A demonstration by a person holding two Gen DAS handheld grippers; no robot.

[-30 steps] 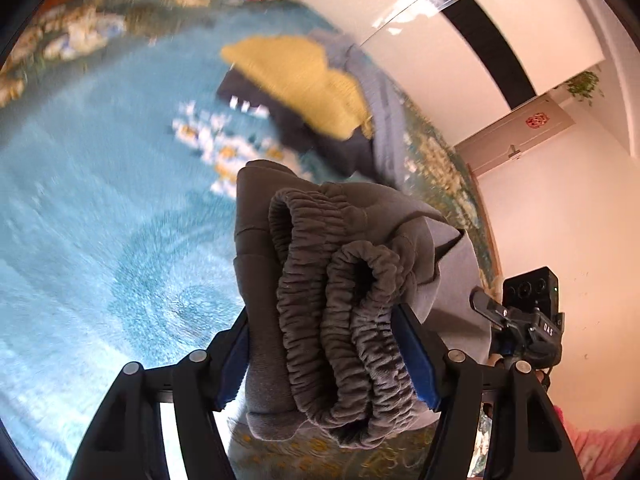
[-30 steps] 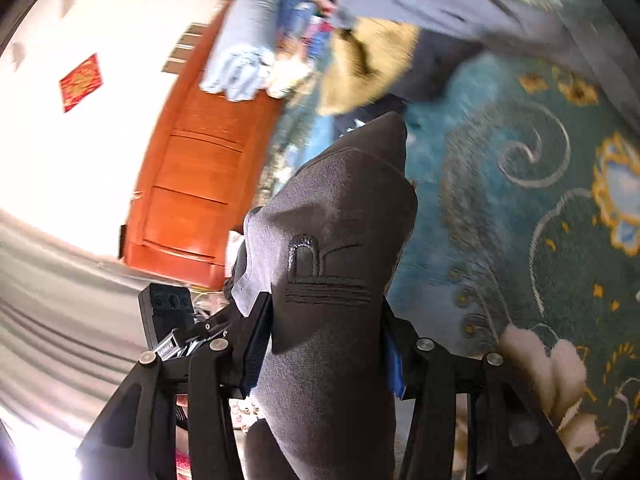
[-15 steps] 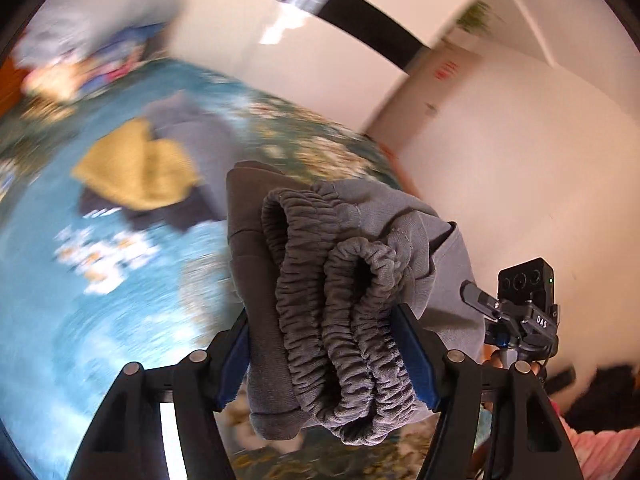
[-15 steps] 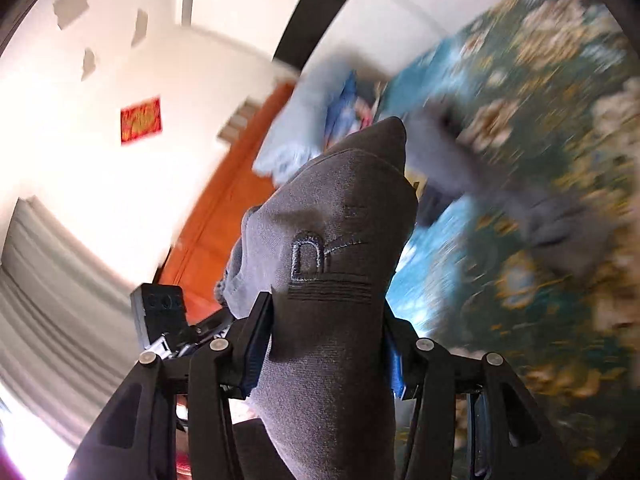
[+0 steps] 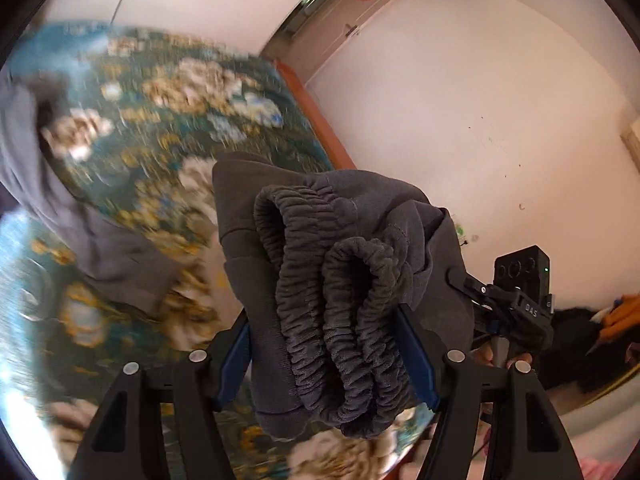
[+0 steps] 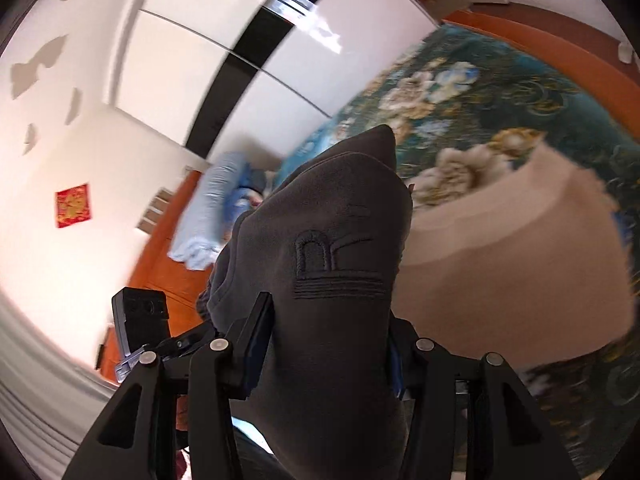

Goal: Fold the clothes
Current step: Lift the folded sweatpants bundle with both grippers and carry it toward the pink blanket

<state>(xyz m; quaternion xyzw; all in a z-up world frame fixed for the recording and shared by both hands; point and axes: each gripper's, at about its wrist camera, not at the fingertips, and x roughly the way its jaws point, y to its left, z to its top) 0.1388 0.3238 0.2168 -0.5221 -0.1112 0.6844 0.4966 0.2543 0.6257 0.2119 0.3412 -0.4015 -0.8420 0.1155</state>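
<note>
Grey sweatpants carried folded: left gripper pinches waistband, right gripper pinches logo fabric; next, lay flat on floral bedspread, frame left.

Floral bedspread blurred; folded beige cloth smeared.

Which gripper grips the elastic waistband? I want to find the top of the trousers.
The left gripper: ruched waistband bunched between its fingers. The right gripper holds smooth fabric with an embroidered logo instead.
</note>
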